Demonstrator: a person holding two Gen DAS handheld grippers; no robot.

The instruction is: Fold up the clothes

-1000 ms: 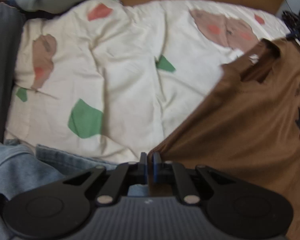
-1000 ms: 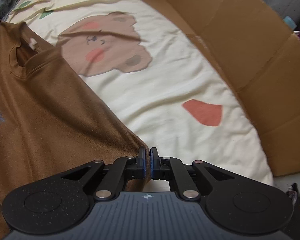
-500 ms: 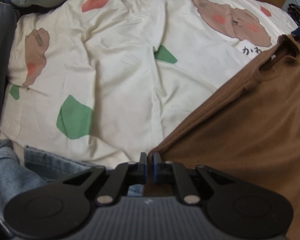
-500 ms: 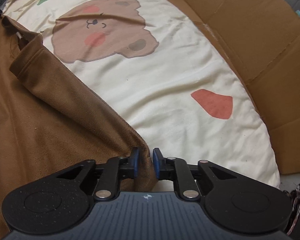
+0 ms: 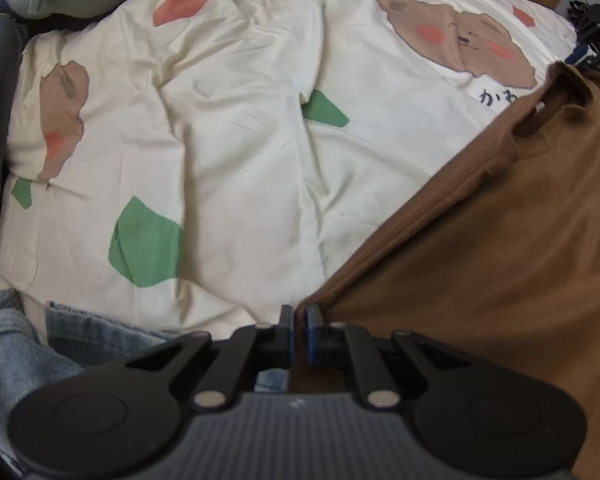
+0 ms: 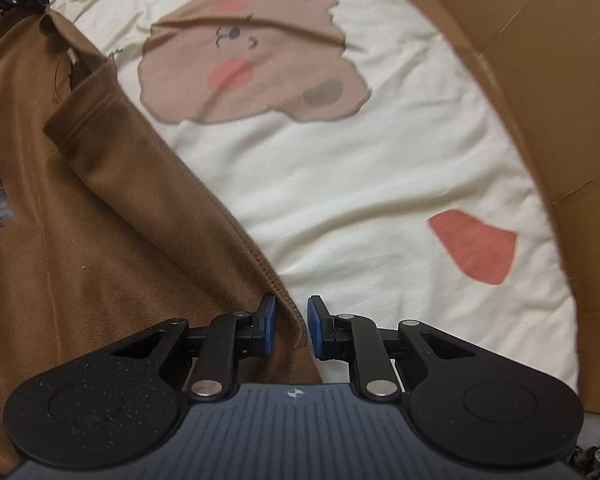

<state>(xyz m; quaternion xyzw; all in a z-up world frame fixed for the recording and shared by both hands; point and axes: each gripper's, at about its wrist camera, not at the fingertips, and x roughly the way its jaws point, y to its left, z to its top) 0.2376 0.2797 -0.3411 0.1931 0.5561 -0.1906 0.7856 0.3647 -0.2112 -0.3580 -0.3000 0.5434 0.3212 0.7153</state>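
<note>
Right wrist view: brown T-shirt [image 6: 80, 240] spread chest-up on cream bear-print duvet [image 6: 340, 184], corners pinned for flattening. Right gripper [image 6: 291, 326] parted, hem between pads, unpressed. Left gripper [image 5: 299, 330] pinched tight on opposite hem corner. Beyond: cardboard [image 6: 540, 80], denim [image 5: 20, 360].

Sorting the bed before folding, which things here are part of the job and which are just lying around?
Job: brown shirt; left gripper; right gripper.
Lying about: jeans; duvet; cardboard.
</note>
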